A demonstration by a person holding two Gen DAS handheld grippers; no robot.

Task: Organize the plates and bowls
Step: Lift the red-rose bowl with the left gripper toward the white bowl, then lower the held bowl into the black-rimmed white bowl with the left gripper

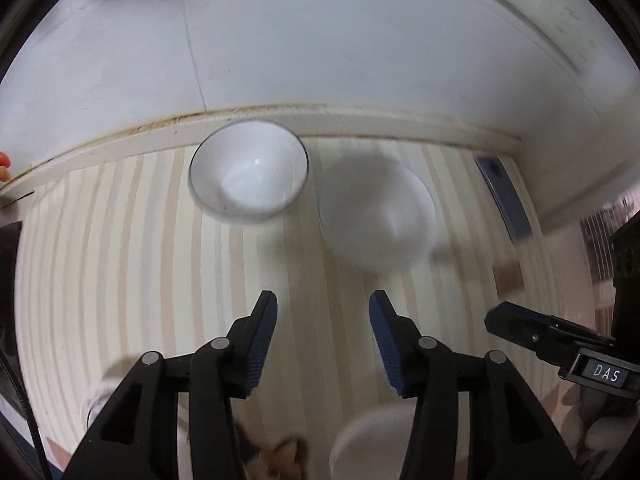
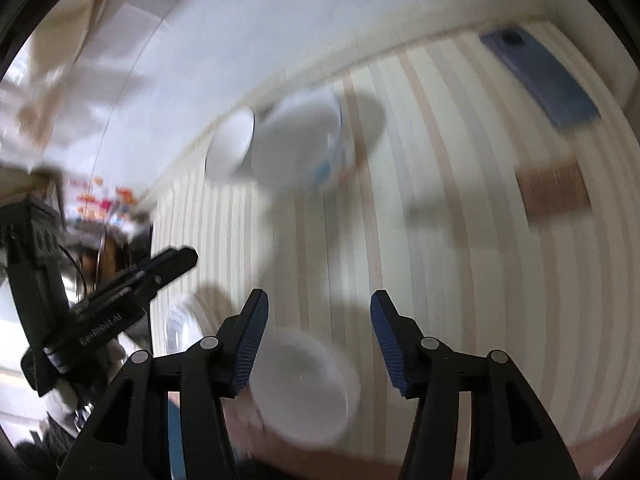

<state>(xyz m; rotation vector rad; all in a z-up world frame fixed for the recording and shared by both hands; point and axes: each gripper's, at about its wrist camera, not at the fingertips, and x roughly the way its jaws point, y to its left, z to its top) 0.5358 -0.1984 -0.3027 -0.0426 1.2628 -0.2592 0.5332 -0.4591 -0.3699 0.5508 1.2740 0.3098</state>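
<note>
Nearest us, the left gripper [image 1: 323, 308] and right gripper [image 2: 319, 306] both show jaws spread, holding nothing. A small bowl [image 2: 304, 386] sits low-centre on the striped surface [image 2: 460, 280]; farther, two bowls [image 1: 249, 170] [image 1: 378, 214] stand mid-frame by the wall.

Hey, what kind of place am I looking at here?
Probably a home dining or kitchen table: white bowls sit on a striped tablecloth pushed against a plain white wall, with a phone lying nearby.
</note>
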